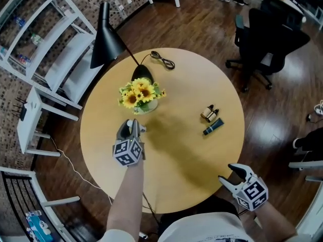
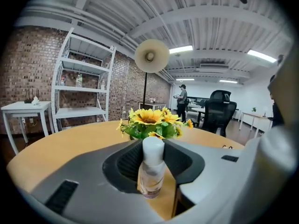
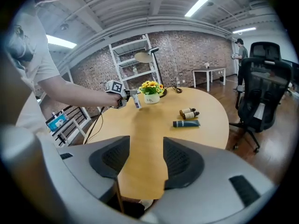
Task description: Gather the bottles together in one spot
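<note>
Small clear bottle (image 2: 152, 169): white cap up, long axis near upright, slight tilt. Clamped between jaws of left gripper (image 1: 132, 127), over counter (image 1: 171, 160), just beside sunflower vase (image 1: 140, 97). Left forearm stretched forward across counter. Two brown bottles (image 1: 209, 113) lie on sides, side by side; blue tube (image 1: 213, 126) flat, diagonal, just beside them. Right gripper (image 1: 237, 178) at near counter edge, jaws apart, empty.
</note>
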